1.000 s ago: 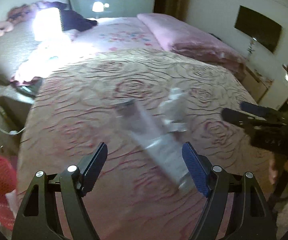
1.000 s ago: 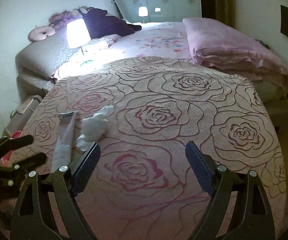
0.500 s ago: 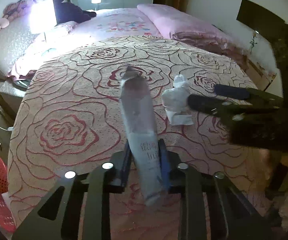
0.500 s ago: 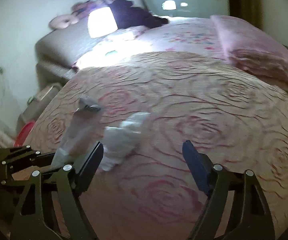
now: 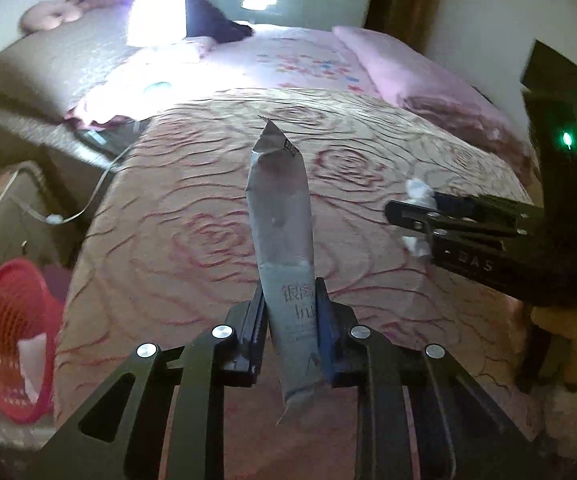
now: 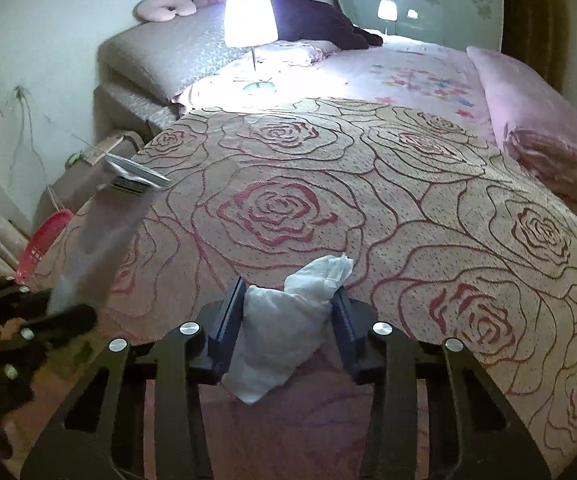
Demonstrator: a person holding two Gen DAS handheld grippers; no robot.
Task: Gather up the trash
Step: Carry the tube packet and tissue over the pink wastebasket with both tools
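Observation:
A long silvery plastic wrapper (image 5: 280, 208) with printed characters stands up between the pads of my left gripper (image 5: 290, 290), whose jaws are closing on it; it hangs above the rose-patterned bedspread (image 5: 192, 240). My right gripper (image 6: 290, 290) is shut on a crumpled white tissue (image 6: 284, 328) at the bedspread's near edge. In the left wrist view the right gripper (image 5: 412, 206) reaches in from the right with the tissue (image 5: 418, 192) in it. The right wrist view shows the wrapper (image 6: 104, 232) blurred at the left, above the left gripper (image 6: 44, 300).
A red mesh basket (image 5: 12, 340) with a white scrap inside sits on the floor left of the bed, also in the right wrist view as the red basket (image 6: 42, 244). A lit lamp (image 6: 250, 16), pink pillows (image 6: 548, 136) and a bedside box (image 5: 4, 208) lie beyond.
My left gripper shut on the wrapper and lifted it off the bed. My right gripper moved left over the tissue and shut on it.

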